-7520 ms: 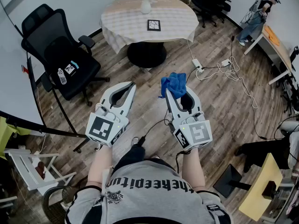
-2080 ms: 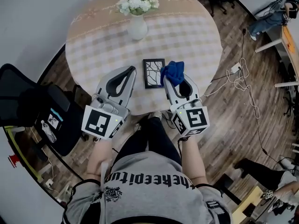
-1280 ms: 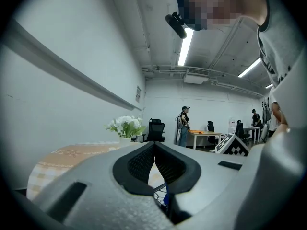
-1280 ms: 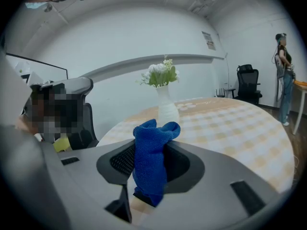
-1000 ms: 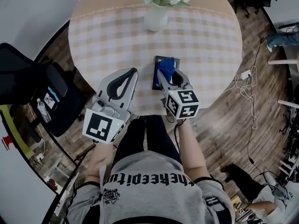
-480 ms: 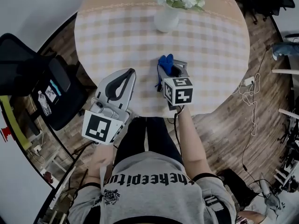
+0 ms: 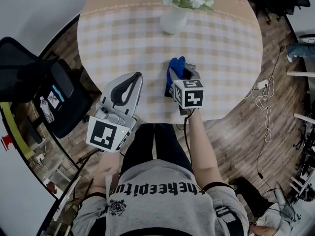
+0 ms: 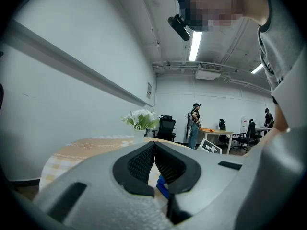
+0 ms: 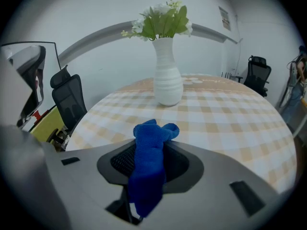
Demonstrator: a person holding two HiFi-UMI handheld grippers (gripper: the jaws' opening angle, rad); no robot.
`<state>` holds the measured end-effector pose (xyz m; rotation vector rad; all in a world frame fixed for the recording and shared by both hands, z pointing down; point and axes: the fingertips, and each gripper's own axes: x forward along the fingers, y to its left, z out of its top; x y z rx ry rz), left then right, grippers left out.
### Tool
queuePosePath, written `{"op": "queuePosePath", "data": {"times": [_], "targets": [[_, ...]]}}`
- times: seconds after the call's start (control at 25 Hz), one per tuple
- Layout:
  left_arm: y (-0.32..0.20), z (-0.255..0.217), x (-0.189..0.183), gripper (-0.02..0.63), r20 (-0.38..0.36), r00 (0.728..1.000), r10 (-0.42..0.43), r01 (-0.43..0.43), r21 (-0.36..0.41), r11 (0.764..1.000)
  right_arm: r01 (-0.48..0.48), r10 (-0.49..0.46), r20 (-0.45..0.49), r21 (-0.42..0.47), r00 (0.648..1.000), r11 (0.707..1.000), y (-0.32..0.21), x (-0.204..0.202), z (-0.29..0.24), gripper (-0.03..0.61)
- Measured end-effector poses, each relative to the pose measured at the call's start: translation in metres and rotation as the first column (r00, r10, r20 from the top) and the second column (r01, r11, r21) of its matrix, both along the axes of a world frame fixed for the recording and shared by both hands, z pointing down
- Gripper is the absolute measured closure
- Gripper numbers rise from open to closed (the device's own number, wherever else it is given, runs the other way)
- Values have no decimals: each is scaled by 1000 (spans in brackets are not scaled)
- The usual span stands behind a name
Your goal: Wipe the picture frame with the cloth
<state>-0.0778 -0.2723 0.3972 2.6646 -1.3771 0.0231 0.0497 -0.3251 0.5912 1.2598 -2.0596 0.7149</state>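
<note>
Over the checked table (image 7: 123,33), our right gripper (image 9: 152,150) clamps the blue cloth (image 7: 175,68), its bunch jutting ahead to meet the picture frame (image 7: 191,69), mostly hidden beneath; our left gripper (image 8: 154,145) idles closed, empty.

Vase (image 7: 173,19) at table's (image 7: 113,38) far side, cloth (image 7: 175,72) nearer, left hand-held gripper (image 7: 139,75) at near edge, office chair (image 7: 34,82) left of table

Round checked table (image 7: 123,33) on wood floor (image 7: 236,132), black chair (image 7: 29,82) nearby.
</note>
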Motion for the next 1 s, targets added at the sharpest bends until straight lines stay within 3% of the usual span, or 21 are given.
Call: {"op": "queuePosePath", "data": {"times": [0.8,1.0], "targets": [[0,0,26,597,-1,999,44,-44,-12,999,-168,168,22,-12,986,986,3,77,-5,439],[0,-2,32,597,4,999,53,-53,2,999,-161,162,35,-22,986,987,6,79,-5,439]]}}
